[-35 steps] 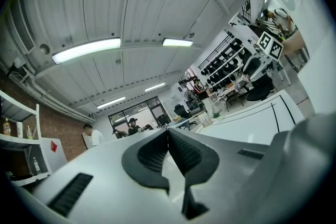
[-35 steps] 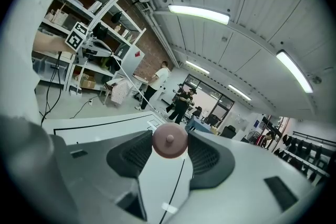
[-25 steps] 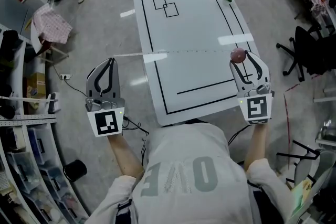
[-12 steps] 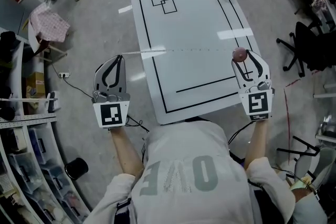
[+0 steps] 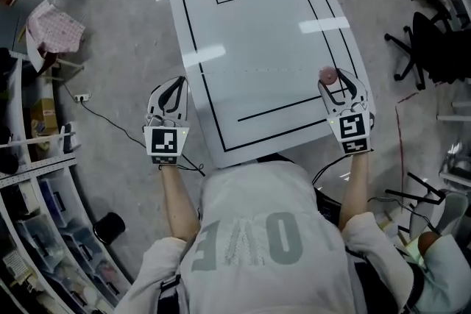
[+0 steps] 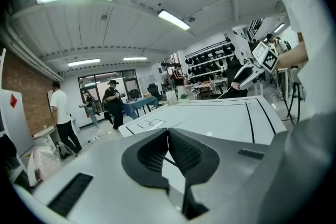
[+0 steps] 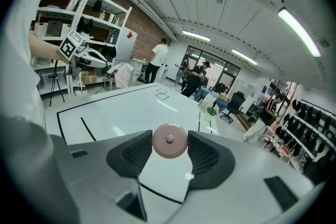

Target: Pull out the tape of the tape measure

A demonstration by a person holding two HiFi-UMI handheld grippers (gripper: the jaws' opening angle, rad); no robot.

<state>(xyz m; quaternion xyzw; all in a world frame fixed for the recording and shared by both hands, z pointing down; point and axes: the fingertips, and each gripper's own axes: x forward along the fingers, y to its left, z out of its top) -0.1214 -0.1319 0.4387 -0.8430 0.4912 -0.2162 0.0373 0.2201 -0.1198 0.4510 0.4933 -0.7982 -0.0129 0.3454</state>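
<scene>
Fingers, head view: the left gripper (image 5: 176, 82), left of centre, has its fingers (image 5: 171, 90) pressed together on the end of the tape (image 5: 257, 70). The right gripper (image 5: 335, 79), right of centre, has its fingers (image 5: 344, 87) clamped on the round pink tape measure case (image 5: 327, 74).
Tape, head view: a thin pale line crosses the middle of the white table (image 5: 257, 11), from the case at the right to the left gripper just off the table's left edge.
Fingers, left gripper view: the fingers (image 6: 186, 155) meet at lower centre with no gap. A thin dark line leaves the seam, probably the tape. The right gripper (image 6: 244, 75) shows small at upper right.
Fingers, right gripper view: the fingers (image 7: 207, 157) press on the case (image 7: 169, 140) from both sides at lower centre. The left gripper (image 7: 97, 60) shows small at upper left.
Doing the pull well: as a judgement, keep the left pinch firm on the tape's end and hold the case square. Draw the hands apart along one straight line so the tape stays flat and untwisted. A slack pinch would probably let the tape snap back.
Change from a second ago, head view: both grippers sit lower in the frame. The left one now lies beside the table's left edge instead of well to its left. Both grips look unchanged.
</scene>
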